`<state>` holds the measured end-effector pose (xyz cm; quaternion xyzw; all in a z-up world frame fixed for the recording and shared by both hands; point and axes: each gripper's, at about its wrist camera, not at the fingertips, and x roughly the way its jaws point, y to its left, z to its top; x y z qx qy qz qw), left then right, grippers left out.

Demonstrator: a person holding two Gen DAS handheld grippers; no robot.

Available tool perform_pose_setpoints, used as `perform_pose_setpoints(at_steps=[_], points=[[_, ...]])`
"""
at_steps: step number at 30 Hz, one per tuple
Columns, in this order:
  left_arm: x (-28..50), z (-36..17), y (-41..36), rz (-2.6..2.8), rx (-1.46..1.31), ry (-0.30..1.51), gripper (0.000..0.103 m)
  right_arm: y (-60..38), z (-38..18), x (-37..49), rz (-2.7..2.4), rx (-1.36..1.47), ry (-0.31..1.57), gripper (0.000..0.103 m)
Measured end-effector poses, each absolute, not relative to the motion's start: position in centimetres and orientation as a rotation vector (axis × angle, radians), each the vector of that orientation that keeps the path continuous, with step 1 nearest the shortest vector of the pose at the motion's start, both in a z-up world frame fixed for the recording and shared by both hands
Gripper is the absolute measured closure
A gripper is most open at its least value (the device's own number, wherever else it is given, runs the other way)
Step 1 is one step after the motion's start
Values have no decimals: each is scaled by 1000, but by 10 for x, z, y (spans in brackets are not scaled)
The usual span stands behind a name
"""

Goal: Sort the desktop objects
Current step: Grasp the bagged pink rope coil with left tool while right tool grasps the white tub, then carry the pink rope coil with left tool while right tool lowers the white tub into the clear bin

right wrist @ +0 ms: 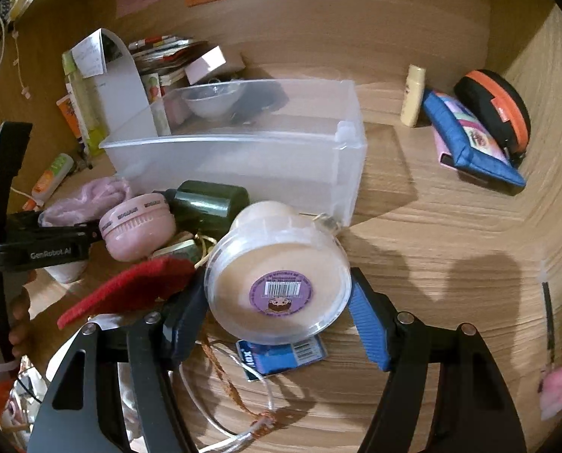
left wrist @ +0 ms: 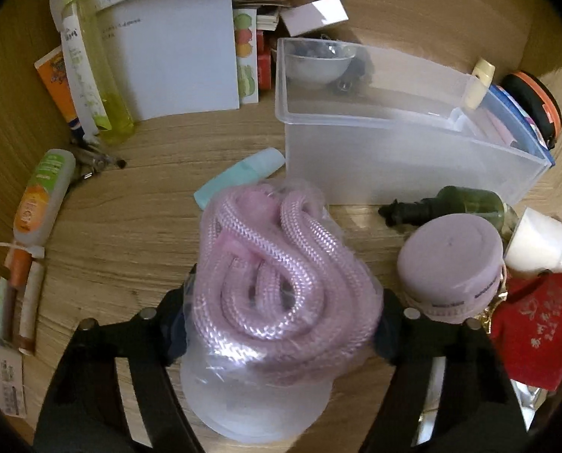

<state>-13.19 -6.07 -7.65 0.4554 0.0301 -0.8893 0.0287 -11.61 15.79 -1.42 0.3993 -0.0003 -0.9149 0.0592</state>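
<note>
While my left gripper (left wrist: 281, 324) clamps the bagged pink rope (left wrist: 281, 283), a green bottle (left wrist: 465, 204) and pink jar (left wrist: 450, 260) crowd the clear bin (left wrist: 394, 158). My right gripper (right wrist: 279, 313) brackets the powder tub (right wrist: 277, 268); contact unclear. Bin holds only a box (left wrist: 484, 124) at one end.

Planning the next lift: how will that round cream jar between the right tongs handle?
The cream jar lies tilted on its side, so its round wall would probably roll if nudged. Its clear plastic looks smooth, likely slippery against the right tongs, whose jaws straddle it with a gap on one side. It seems filled, so perhaps weighty for its size.
</note>
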Motion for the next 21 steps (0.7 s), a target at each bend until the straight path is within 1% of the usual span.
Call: perform_pose_setpoints(at_steps=[3,8,17,21], points=[[-129,-75,-62,-2743,1375,87,35,162,-12,-115,-2785,1196,-20,36],[-120,-67,-68,-2743,1295,108,39,172,-6,-113,-2819,1164,-38,36],[-97,-35,-79,-2796,1129,100,40,186,9,-105,-2869,1106,-51,36],[-89,-19,-81,-2831,1097,99,40,188,22,-104,-2882,1075,-45,36]])
